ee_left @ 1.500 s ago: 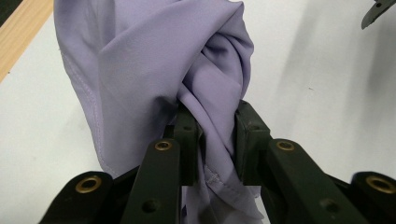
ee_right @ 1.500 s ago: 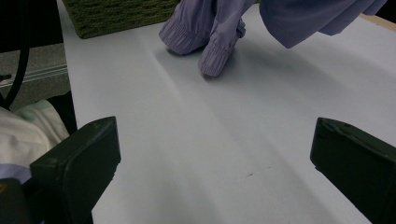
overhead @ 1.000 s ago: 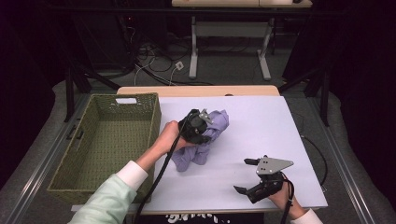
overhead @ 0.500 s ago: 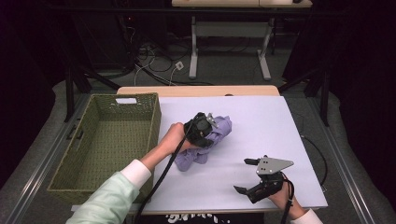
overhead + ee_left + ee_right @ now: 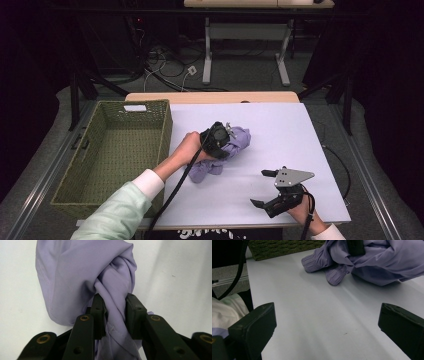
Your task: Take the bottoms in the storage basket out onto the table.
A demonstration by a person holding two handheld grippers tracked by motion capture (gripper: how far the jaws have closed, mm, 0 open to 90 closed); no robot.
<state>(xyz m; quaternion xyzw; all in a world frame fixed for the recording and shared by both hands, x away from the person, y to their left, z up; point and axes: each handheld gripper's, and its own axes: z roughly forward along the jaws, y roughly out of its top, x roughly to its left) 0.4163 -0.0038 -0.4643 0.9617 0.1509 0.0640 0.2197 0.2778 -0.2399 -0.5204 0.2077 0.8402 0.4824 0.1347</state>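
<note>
Pinching a twisted fold of purple garment (image 5: 75,272), left gripper (image 5: 115,312) sat clenched mid-table; right gripper (image 5: 265,189) rested released, jaws wide.

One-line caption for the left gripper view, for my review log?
Left tool pinching a twisted fold of lilac cloth between its jaws, above a white table.

White table (image 5: 300,145), crumpled lilac garment (image 5: 235,142), green wicker basket (image 5: 107,150) alongside
</note>
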